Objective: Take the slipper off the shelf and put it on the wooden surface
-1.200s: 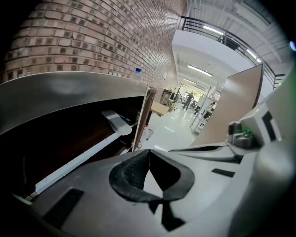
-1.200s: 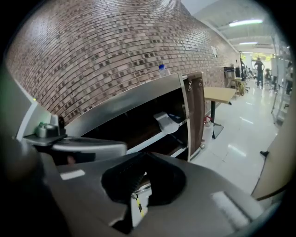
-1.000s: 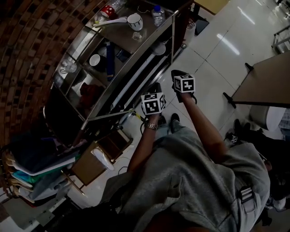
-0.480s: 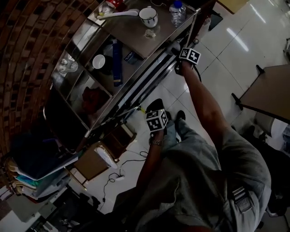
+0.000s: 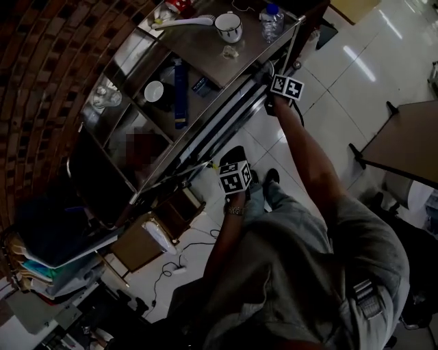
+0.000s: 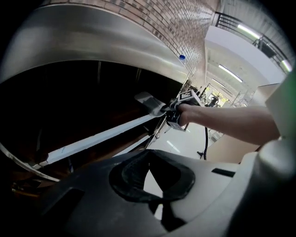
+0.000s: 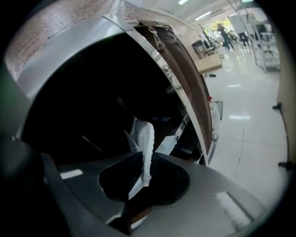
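Two grippers are showing, each one carrying one cube with black-and-white square markers.

The right gripper (image 7: 141, 159) is reaching out at arm's length to the front edge of the metal shelf (image 5: 205, 51). Its jaws are closing, and one slipper (image 7: 144, 139) is standing between them. It is thin, white and flat, with a pebbled weave. It is running down through the narrow gap with the pads pressing on it from both sides. The left gripper view is catching the same slipper as a pale flat flap. It is sticking out of the right gripper at the shelf's rim, above a long white bar (image 6: 97, 139).

The left gripper (image 6: 149, 155) is hanging lower and nearer the body, well apart from the shelf. Its dark rubber tips are meeting and are gripping nothing.

The shelf is showing brushed grey steel with curved tiers. Several things are sitting on the top tier:
- One round white cup (image 5: 227, 26) with a dark rim.
- One clear plastic bottle (image 5: 271, 19) with a blue cap.
- One small glass (image 5: 230, 51).

On the tier below:
- One white bowl (image 5: 153, 90).
- One upright blue slab (image 5: 179, 96).

A wall of small brown bricks (image 5: 41, 61) is curving behind the shelf. Glossy pale tiles (image 5: 328, 89) are covering the floor. One brown tabletop (image 5: 410, 130) on black legs is standing off to the right.
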Demonstrator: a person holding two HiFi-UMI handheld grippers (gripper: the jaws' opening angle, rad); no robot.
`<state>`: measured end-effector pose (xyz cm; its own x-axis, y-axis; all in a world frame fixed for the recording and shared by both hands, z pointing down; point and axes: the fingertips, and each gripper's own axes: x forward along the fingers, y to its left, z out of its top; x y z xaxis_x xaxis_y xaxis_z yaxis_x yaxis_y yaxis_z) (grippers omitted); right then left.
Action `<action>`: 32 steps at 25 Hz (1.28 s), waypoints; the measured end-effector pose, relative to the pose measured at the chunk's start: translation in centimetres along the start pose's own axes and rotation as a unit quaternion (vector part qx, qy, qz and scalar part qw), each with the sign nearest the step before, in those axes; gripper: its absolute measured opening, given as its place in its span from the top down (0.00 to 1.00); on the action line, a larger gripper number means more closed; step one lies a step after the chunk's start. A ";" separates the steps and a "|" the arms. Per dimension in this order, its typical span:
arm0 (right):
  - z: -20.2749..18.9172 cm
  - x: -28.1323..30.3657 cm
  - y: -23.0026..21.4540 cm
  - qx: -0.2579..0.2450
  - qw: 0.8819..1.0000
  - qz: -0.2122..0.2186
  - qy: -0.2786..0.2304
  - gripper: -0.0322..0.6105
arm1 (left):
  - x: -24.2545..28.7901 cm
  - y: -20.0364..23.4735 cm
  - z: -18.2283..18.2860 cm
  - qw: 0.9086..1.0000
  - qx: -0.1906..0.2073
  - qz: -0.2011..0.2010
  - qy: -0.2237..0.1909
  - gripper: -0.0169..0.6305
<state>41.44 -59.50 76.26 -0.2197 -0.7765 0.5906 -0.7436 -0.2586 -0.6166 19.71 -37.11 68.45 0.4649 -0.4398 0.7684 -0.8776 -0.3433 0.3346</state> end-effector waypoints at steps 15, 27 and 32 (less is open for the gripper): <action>-5.6 -24.8 1.6 -0.196 0.980 -0.039 -0.023 0.89 | -2.3 -12.2 6.6 0.990 0.093 -0.073 -0.071 0.97; -18.9 -29.0 5.6 -0.198 0.980 0.011 0.012 0.89 | -12.4 -4.0 -4.9 0.996 0.039 0.017 -0.075 0.97; -27.1 -31.9 9.5 -0.219 0.975 0.024 0.017 0.89 | -19.6 -0.2 -9.0 0.993 0.038 0.020 -0.114 0.97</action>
<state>24.24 -21.60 65.65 -0.2764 -0.7597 0.5886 -0.9286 0.0533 -0.3673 9.75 -20.95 58.19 0.4524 -0.6273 0.6339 -0.8883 -0.3805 0.2573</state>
